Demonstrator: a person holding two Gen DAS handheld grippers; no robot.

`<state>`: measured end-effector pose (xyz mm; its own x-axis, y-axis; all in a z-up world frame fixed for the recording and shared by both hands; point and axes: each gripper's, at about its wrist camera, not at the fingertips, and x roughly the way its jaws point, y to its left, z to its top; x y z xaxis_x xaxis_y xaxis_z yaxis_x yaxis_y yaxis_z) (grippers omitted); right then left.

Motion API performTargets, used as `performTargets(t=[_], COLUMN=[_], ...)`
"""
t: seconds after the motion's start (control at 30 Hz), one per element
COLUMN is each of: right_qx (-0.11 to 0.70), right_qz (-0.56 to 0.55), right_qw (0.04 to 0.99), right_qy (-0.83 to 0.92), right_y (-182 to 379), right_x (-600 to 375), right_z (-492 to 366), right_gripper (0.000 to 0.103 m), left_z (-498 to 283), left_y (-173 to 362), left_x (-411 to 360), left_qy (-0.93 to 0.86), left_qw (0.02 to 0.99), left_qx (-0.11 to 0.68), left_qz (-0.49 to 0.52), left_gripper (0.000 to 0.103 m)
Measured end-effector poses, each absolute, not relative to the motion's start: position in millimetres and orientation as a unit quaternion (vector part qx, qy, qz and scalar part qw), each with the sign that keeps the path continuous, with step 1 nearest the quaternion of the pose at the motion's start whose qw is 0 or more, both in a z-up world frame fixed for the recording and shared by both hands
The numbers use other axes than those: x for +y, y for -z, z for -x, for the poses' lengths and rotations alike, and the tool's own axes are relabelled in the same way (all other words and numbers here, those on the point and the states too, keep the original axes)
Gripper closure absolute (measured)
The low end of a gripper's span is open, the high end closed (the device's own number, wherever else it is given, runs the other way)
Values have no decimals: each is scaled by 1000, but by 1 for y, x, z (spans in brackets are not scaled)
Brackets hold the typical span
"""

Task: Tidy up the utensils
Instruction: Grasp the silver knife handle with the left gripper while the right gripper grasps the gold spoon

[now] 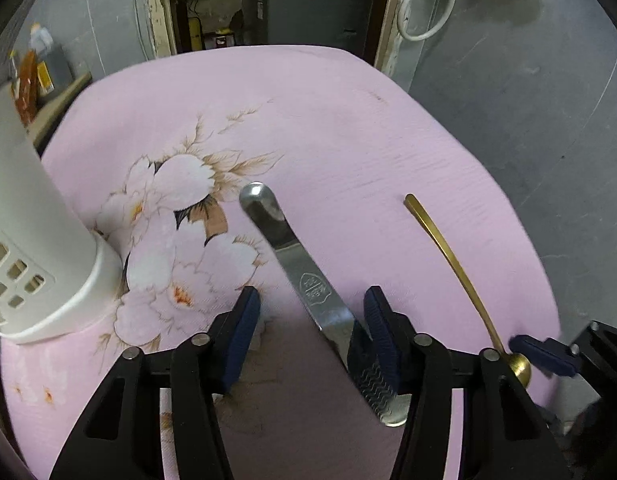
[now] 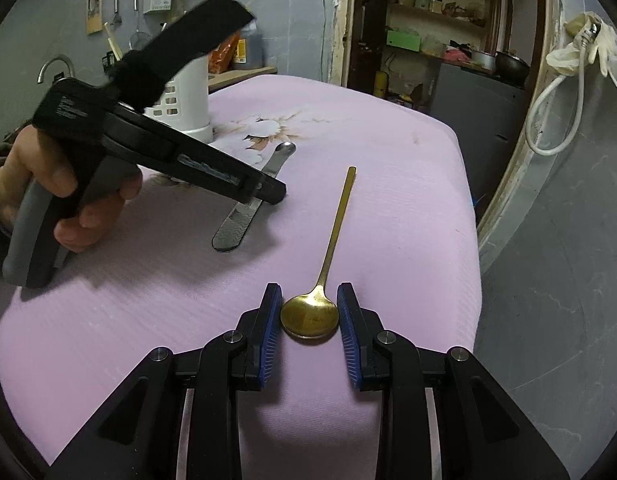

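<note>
**Both tools set over utensils**

Left wrist view: the left tool [image 1: 308, 320] is seen open astride a steel utensil [image 1: 296, 264] on the pink worktop [image 1: 348, 128]; only its right pad touches. It should be centred before squeezing. The white holder [image 1: 40, 248] is cut off.

Right wrist view: the right tool [image 2: 308, 312] brackets the gold spoon [image 2: 310, 316]'s bowl; pad contact cannot be made out.

Grey walls [image 2: 300, 20], cluttered shelves [image 2: 436, 16]
</note>
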<state>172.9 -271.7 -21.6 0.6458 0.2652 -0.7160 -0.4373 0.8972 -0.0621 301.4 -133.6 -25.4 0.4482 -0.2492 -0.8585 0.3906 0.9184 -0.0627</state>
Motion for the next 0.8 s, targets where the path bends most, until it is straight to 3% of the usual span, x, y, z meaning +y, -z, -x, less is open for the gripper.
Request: performTargets(t=[0.03,0.1,0.23,0.8], right_qx=[372,372,375,405], right_qz=[115,111,100,58], right_qw=[900,901,900,877], right_qy=[-195,-195,-199,-252], right_y=[22,22,22,21], right_x=[-271,-272,-273,-261], right_z=[-173,-172,-171,-152], right_gripper=[77,77,77,77], left_z=[-301,-300,-301,-220], left_y=[25,26,29,16], left_x=[-135,-137,-138,-41], left_qy=[188,183,175,179], left_qw=[848,847,843,852], left_qx=[491,493,504,491], left_qz=[-73,-78,-77,-44], left_gripper=[70,78,83,89])
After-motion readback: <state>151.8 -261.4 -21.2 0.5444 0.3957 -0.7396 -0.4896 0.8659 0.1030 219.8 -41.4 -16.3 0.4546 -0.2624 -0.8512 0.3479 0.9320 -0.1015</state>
